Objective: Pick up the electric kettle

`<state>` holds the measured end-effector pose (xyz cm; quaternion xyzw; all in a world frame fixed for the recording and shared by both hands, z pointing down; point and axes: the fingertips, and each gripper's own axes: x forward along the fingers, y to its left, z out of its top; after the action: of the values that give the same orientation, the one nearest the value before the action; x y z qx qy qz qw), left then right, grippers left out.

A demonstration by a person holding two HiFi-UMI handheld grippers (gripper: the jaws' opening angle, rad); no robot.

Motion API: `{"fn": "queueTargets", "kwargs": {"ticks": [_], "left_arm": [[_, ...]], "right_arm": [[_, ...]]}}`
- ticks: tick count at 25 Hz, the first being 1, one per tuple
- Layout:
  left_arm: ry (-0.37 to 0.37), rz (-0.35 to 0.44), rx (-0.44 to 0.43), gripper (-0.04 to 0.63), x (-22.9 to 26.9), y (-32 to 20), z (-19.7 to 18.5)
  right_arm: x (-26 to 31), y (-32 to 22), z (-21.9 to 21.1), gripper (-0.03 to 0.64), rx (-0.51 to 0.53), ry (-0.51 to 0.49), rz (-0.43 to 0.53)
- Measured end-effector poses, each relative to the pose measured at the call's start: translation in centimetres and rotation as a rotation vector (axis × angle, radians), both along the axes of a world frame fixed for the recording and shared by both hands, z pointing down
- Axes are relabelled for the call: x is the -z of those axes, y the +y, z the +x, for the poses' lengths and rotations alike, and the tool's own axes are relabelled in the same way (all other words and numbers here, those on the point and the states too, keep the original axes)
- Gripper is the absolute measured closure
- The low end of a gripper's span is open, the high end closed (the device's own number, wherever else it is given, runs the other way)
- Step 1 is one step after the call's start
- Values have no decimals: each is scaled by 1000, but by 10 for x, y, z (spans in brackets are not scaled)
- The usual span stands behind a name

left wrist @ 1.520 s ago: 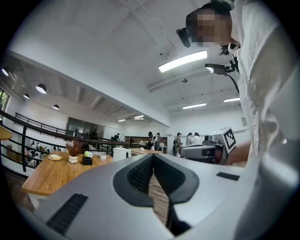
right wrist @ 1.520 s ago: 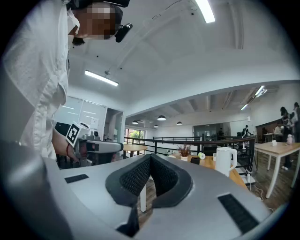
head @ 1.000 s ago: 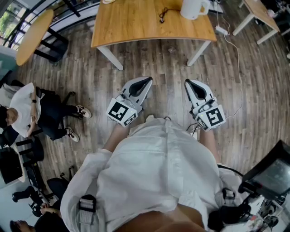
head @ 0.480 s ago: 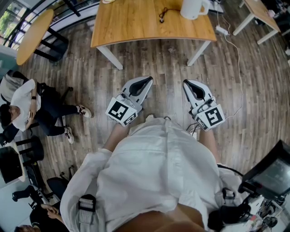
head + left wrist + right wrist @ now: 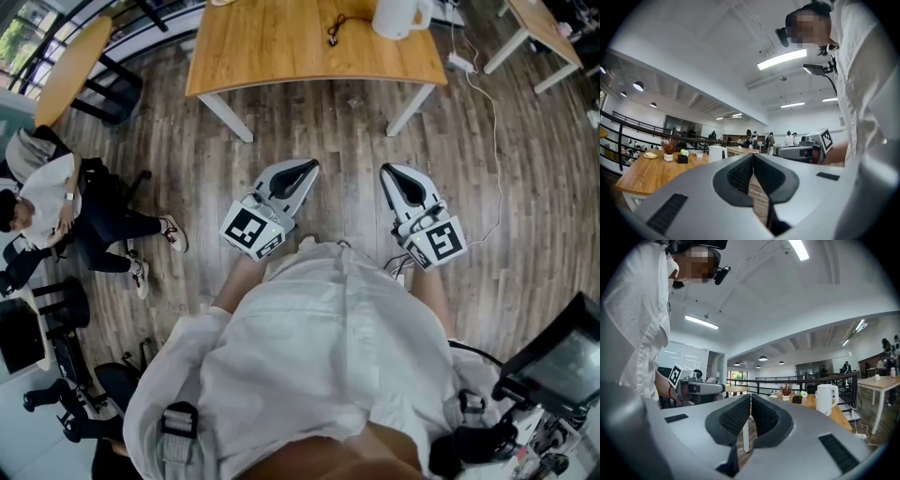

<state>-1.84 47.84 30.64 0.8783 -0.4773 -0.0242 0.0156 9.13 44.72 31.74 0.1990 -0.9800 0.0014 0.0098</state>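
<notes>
The white electric kettle [image 5: 398, 17] stands on the far right part of a wooden table [image 5: 281, 52], well ahead of both grippers. My left gripper [image 5: 305, 169] and right gripper [image 5: 392, 173] hover side by side over the wooden floor, close to the person's body, both shut with nothing between the jaws. In the left gripper view the kettle [image 5: 717, 153] shows small beyond the closed left gripper [image 5: 753, 157]. In the right gripper view the kettle [image 5: 826, 399] stands to the right of the closed right gripper [image 5: 750, 398].
A small dark object [image 5: 335, 33] lies on the table near the kettle. A white cable [image 5: 492, 141] runs across the floor from a power strip [image 5: 459, 63]. A seated person [image 5: 56, 216] is at the left, a round table [image 5: 70, 70] beyond, and a monitor [image 5: 562, 361] at bottom right.
Both grippers have stayed in place. The seated person at the left has shifted a little.
</notes>
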Motion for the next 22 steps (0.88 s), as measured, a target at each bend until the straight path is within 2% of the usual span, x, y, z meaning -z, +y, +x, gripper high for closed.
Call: {"fn": "queueTargets", "kwargs": {"ticks": [12,16,22], "left_arm": [[-3,3,26,589,-6,-15,35],[2,-7,44,588,-11,-17,30],[4,-9,52,588,-17,-57,10]], "right_arm": [[-8,-24,36,604,14,-4,-11],[-13,-28,33,604,27,-2,-32],[-22,-66,17,604,28,7,-44]]}}
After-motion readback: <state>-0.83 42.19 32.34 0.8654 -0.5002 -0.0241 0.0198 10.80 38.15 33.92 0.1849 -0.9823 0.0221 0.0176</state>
